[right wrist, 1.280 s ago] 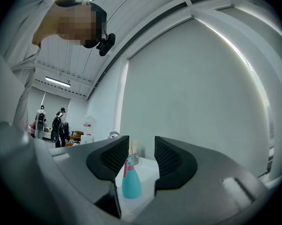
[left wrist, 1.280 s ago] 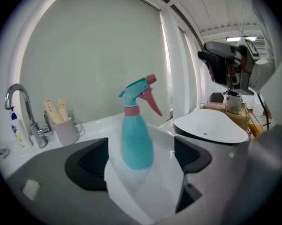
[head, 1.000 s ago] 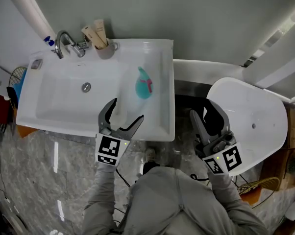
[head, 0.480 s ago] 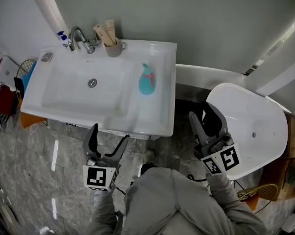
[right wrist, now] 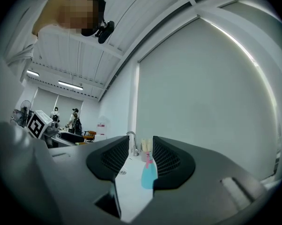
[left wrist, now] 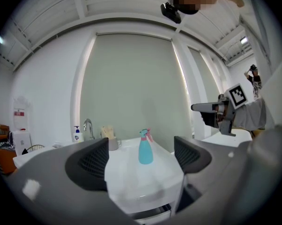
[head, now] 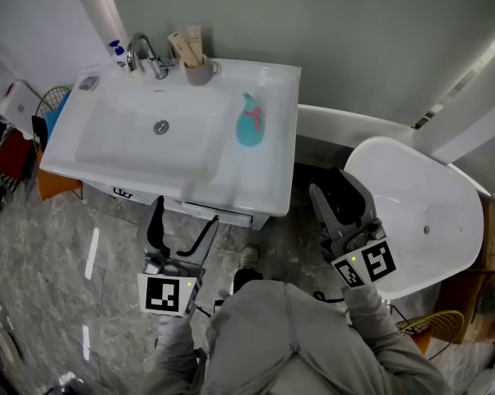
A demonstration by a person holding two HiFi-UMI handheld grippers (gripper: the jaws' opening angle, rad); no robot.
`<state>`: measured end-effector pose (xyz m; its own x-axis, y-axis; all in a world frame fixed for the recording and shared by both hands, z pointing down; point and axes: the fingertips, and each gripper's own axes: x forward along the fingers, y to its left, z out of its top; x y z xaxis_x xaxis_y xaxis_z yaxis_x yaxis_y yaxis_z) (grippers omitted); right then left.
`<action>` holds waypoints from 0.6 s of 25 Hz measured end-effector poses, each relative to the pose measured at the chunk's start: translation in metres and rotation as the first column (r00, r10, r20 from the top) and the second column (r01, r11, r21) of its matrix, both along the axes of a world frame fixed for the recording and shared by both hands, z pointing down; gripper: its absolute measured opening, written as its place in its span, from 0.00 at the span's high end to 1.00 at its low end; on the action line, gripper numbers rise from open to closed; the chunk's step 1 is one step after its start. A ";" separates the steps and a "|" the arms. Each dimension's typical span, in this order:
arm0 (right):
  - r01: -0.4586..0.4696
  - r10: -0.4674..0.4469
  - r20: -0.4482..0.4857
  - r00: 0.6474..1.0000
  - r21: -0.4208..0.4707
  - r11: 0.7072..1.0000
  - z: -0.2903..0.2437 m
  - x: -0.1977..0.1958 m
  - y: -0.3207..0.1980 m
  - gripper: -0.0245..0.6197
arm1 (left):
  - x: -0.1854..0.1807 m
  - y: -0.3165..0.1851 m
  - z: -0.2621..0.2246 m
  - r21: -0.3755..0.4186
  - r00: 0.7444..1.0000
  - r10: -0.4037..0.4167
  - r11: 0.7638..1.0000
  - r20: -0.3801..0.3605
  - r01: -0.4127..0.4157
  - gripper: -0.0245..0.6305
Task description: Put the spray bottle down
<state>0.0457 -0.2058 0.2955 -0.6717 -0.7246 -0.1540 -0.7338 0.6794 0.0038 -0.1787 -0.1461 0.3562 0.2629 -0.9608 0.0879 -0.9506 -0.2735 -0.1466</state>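
Bathroom washbasin (head: 264,189) is carrying the spray bottle (head: 249,122), which is standing upright on the right ledge, apparently already set down. Left gripper (head: 184,214) is hovering near-left of it, jaws wide apart and empty. Right gripper (head: 331,183) is hanging near-right of the bottle, jaws slightly apart and also empty.

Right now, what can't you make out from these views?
- Spray bottle fill level: the opaque teal body hides it in every view.
- Spray bottle's right edge, right gripper view: behind a jaw of the right claw.
- Pump bottle beside the faucet, head view: label too small to read.
- Tubes in the cup, head view: print too small; lower ends hidden by the cup.
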 end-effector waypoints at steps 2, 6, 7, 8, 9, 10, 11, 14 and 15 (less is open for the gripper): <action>0.006 -0.006 -0.010 1.000 0.006 1.000 0.000 -0.001 0.003 0.72 | 0.005 0.003 -0.003 -0.002 1.000 0.000 1.000 -0.012 0.000 0.26; 0.009 -0.009 -0.025 1.000 0.009 1.000 -0.002 0.000 0.006 0.72 | 0.008 0.007 -0.009 0.026 1.000 -0.001 1.000 -0.012 0.002 0.26; 0.008 -0.008 -0.022 1.000 0.009 1.000 -0.002 0.001 0.007 0.72 | 0.008 0.007 -0.010 0.024 1.000 -0.002 1.000 -0.011 0.003 0.26; 0.007 -0.007 -0.019 1.000 0.009 1.000 -0.003 0.002 0.006 0.72 | 0.008 0.008 -0.009 0.016 1.000 -0.006 1.000 -0.007 0.006 0.26; 0.007 -0.007 -0.016 1.000 0.010 1.000 -0.004 0.002 0.006 0.72 | 0.007 0.008 -0.008 0.005 1.000 -0.011 1.000 -0.001 0.011 0.26; 0.008 -0.008 -0.015 1.000 0.011 1.000 -0.004 0.003 0.006 0.72 | 0.006 0.008 -0.008 -0.003 1.000 -0.017 1.000 0.003 0.017 0.26; 0.009 -0.009 -0.014 1.000 0.013 1.000 -0.005 0.003 0.005 0.72 | 0.006 0.007 -0.008 -0.003 1.000 -0.020 1.000 0.004 0.020 0.26; 0.010 -0.010 -0.011 1.000 0.014 1.000 -0.005 0.004 0.003 0.72 | 0.008 0.006 -0.009 0.013 1.000 -0.017 1.000 -0.002 0.017 0.26; 0.010 -0.010 -0.011 1.000 0.015 1.000 -0.005 0.005 0.003 0.72 | 0.009 0.005 -0.009 0.016 1.000 -0.014 1.000 -0.003 0.014 0.26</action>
